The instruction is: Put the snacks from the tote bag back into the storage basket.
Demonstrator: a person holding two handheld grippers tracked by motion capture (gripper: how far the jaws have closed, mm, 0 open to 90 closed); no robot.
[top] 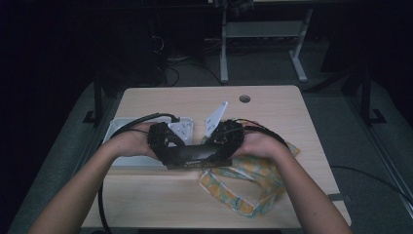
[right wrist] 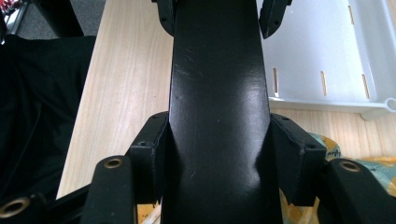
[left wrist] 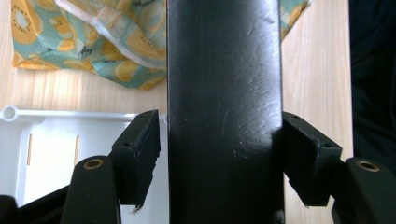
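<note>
Above the pale wooden desk [top: 160, 195], a flat, glossy black bar [top: 195, 155] spans both hand-held grippers; the right one [right wrist: 217, 154] pinches one end; the left [left wrist: 224, 154] brackets the other, its left pad not quite touching; patterned cloth [top: 253, 175] lies crumpled beside a white slotted tray [top: 117, 127].

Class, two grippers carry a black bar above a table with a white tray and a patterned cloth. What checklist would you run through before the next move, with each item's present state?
1. Right gripper clamps the black bar: ok, both pads lie against its edges.
2. Left gripper clamps the bar: cannot tell, one pad touches but a thin gap seems to show at the other.
3. Bar spans both grippers: ok.
4. White tray has free room: ok, the part in view is bare.
5. Patterned cloth is apart from the bar: ok, it lies on the table underneath.
</note>
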